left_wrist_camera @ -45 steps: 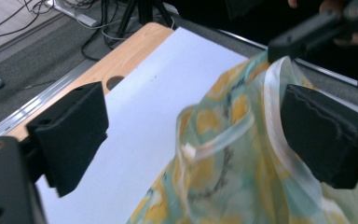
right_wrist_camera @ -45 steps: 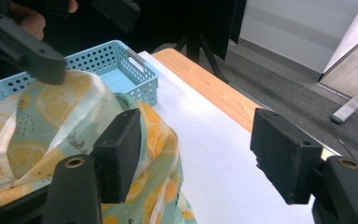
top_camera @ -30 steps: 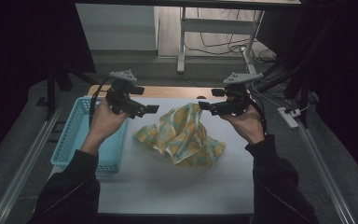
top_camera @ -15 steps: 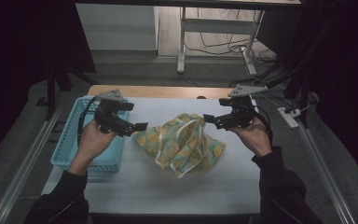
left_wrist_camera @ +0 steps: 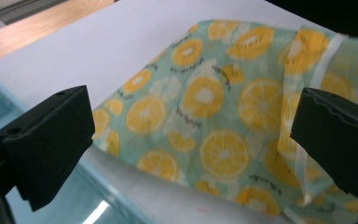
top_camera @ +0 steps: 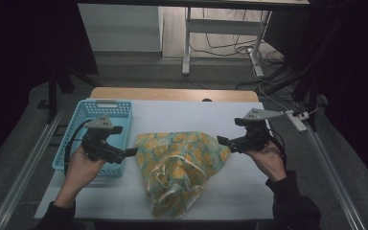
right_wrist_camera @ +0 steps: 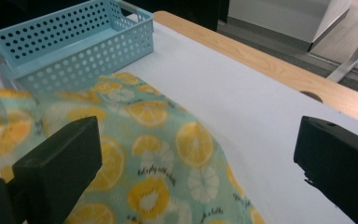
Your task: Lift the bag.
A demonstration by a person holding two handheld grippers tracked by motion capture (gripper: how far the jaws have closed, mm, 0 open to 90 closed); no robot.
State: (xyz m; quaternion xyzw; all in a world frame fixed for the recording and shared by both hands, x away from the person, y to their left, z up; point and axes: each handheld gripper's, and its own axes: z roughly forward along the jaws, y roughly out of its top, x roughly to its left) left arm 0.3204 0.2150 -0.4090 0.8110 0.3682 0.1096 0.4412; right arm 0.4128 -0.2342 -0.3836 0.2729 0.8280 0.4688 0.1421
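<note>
A teal cloth printed with yellow lemon slices (top_camera: 179,165) lies loosely crumpled on the white table mat (top_camera: 182,115), its long end running toward the front edge. My left gripper (top_camera: 130,153) sits at the cloth's left edge, its jaws wide open. In the left gripper view the cloth (left_wrist_camera: 223,116) lies just beyond the left gripper (left_wrist_camera: 191,126), not between the pads. My right gripper (top_camera: 219,142) is at the cloth's upper right corner, also open. The right gripper view has the cloth (right_wrist_camera: 144,140) below and ahead of the right gripper (right_wrist_camera: 196,154).
A light blue perforated basket (top_camera: 100,111) stands on the table's left side, right behind my left hand; its wall (right_wrist_camera: 79,70) touches the cloth's far edge. A wooden table strip (top_camera: 172,93) runs along the back. Bare mat lies right of the cloth.
The cloth was held up in a peak between both grippers, then came down onto the mat. Both grippers let go, moved apart and drew back toward the person.
</note>
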